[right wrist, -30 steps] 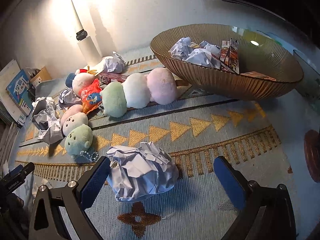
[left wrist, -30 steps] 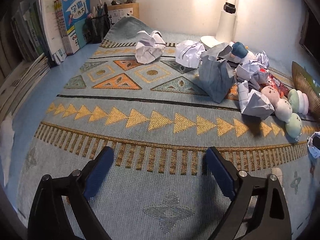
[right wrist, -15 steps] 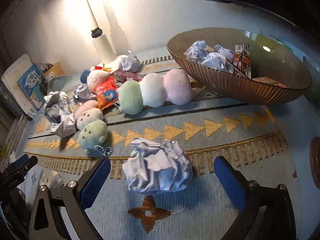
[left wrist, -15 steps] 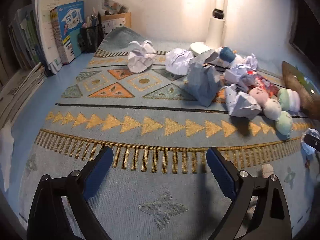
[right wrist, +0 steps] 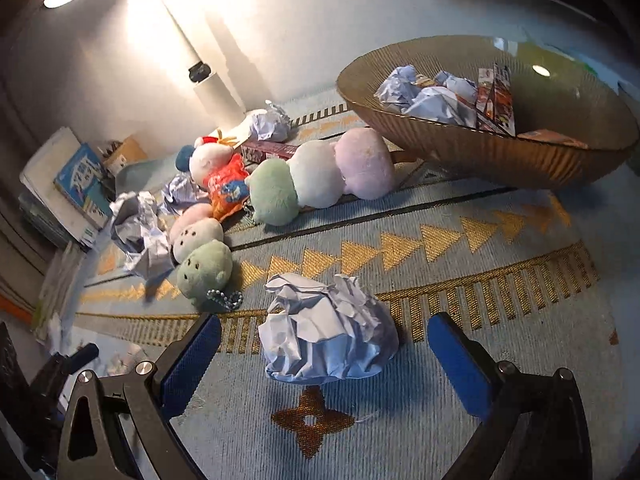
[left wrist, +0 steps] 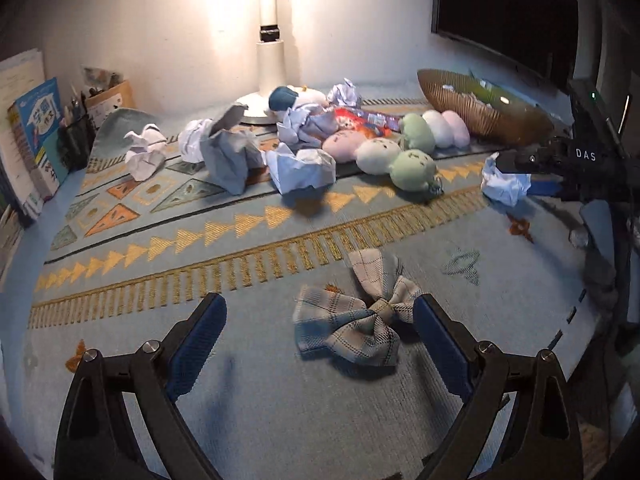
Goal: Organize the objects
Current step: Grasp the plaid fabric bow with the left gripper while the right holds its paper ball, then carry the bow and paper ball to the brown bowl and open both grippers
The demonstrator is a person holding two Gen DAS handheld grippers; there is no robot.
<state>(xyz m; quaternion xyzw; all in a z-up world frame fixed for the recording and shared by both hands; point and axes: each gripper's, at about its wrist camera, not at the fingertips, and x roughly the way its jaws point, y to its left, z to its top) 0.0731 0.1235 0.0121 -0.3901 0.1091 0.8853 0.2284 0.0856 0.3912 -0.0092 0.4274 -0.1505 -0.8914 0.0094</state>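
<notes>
My right gripper (right wrist: 324, 354) is spread wide around the crumpled paper ball (right wrist: 326, 340), seemingly not touching it; the bowl (right wrist: 500, 160) sits beyond the ball. My left gripper (left wrist: 316, 328) gapes empty over a plaid bow (left wrist: 352, 312)

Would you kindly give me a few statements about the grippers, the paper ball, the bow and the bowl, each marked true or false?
1. The right gripper is open around a paper ball. True.
2. The left gripper is shut on the bow. False: it is open, and the bow lies on the mat between its fingers.
3. The bowl is empty. False: it holds crumpled paper and packets.
4. The paper ball lies on the mat. True.
</notes>
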